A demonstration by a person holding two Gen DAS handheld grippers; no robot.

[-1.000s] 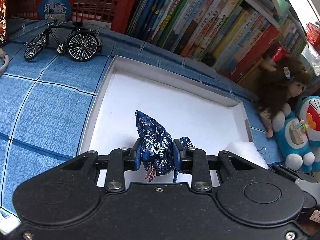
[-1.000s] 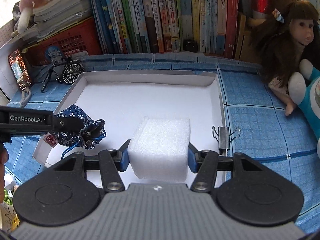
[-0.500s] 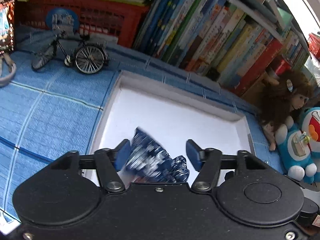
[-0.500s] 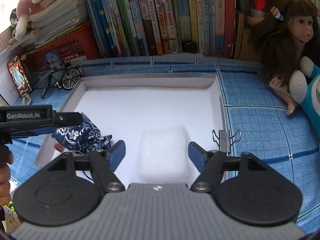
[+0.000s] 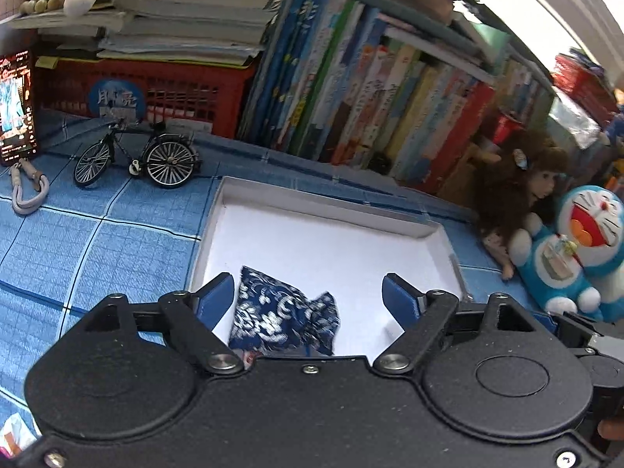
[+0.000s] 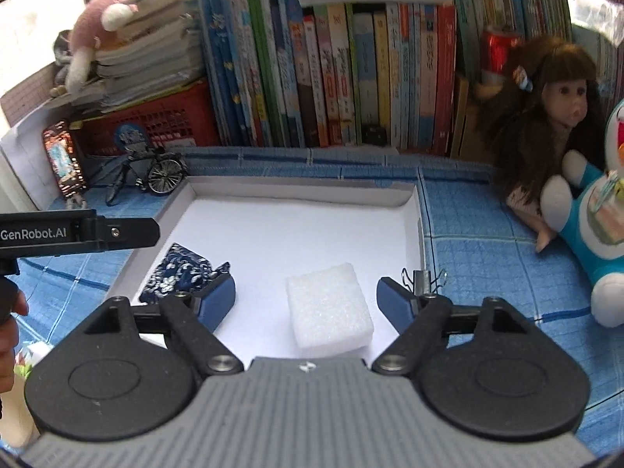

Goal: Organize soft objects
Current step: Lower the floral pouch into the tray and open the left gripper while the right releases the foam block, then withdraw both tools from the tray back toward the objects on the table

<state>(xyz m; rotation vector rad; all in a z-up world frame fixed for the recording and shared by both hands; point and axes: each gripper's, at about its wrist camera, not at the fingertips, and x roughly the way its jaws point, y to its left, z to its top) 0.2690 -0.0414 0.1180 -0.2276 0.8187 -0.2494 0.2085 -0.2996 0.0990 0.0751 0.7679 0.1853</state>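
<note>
A blue patterned cloth pouch (image 5: 280, 316) lies flat in the near left corner of the white shallow box (image 5: 327, 202). My left gripper (image 5: 308, 298) is open above it, jaws wide apart, holding nothing. In the right wrist view the pouch (image 6: 183, 273) lies near the box's left wall (image 6: 163, 222), and a white foam block (image 6: 329, 308) lies on the box floor near the front right. My right gripper (image 6: 306, 300) is open above the block, jaws clear of both its sides. The left gripper's arm (image 6: 78, 232) shows at the left edge.
A row of books (image 6: 331, 78) and a red basket (image 5: 156, 85) stand behind the box. A model bicycle (image 5: 136, 156) and a phone (image 5: 15, 105) stand at the left. A doll (image 6: 553, 117) and a blue plush (image 6: 596, 218) sit at the right. A binder clip (image 6: 423, 275) hangs on the box's right wall.
Both grippers opened and rose. The left let go of the pouch, which now lies flat in the box. The right let go of the foam block, which rests on the box floor.
</note>
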